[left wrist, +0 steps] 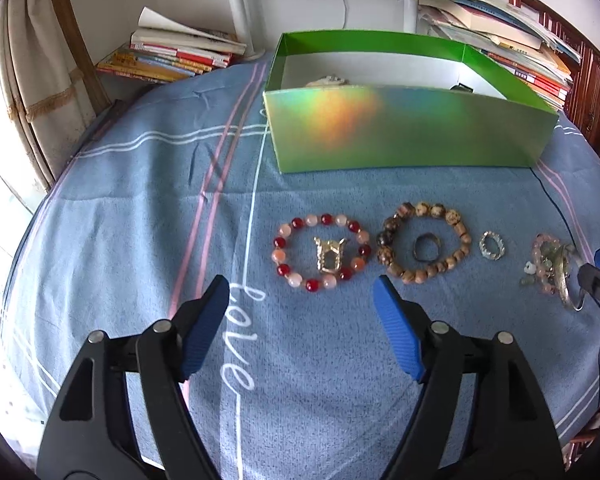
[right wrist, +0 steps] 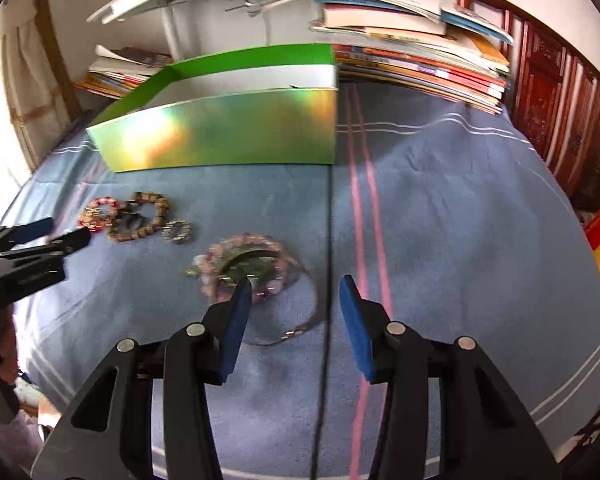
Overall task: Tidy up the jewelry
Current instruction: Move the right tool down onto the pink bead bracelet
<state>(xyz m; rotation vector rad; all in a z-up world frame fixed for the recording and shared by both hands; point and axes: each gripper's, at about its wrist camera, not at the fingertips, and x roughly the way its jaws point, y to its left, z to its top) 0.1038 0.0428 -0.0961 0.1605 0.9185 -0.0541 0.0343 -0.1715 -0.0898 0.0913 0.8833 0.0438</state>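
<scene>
- Left gripper (left wrist: 301,294) has its blue pads spread wide, nothing between them, just hanging over the blue bedsheet (left wrist: 140,208) right in front of the red and pink bead bracelet (left wrist: 322,255). Not touching it.
- Right gripper (right wrist: 295,294) is open too, though less wide. Its left pad (right wrist: 236,328) sits at the edge of the pale pink bead bracelet (right wrist: 244,264), but that view is smeared with blur so I can't tell if it's actually touching. Nothing is clamped.
- The jewelry is laid out in a row on the sheet, near the box: red/pink bracelet with a gold ring (left wrist: 330,257) inside it, then touching or just beside it a brown wooden bead bracelet (left wrist: 422,242) with a dark ring (left wrist: 426,246) in the middle, then a small silver ring (left wrist: 492,245), and the pale pink bracelet at the far right end, tangled with a silvery bangle (left wrist: 564,280).
- A thin wire hoop (right wrist: 296,320) lies partly under that pink pile, in the right-hand view.
- Behind the row there's an open green box (left wrist: 412,132) with a shiny rainbow-ish front wall. A couple of small things are already inside, too hidden to say what.
- The sheet is blue with pink and white stripes and "love" written on it.
- Room stuff: stacks of books (left wrist: 172,56) on both sides of the box, a white pole (left wrist: 238,4) behind it, a curtain (left wrist: 32,64) on the left, dark carved wood (right wrist: 560,112) on the right.
</scene>
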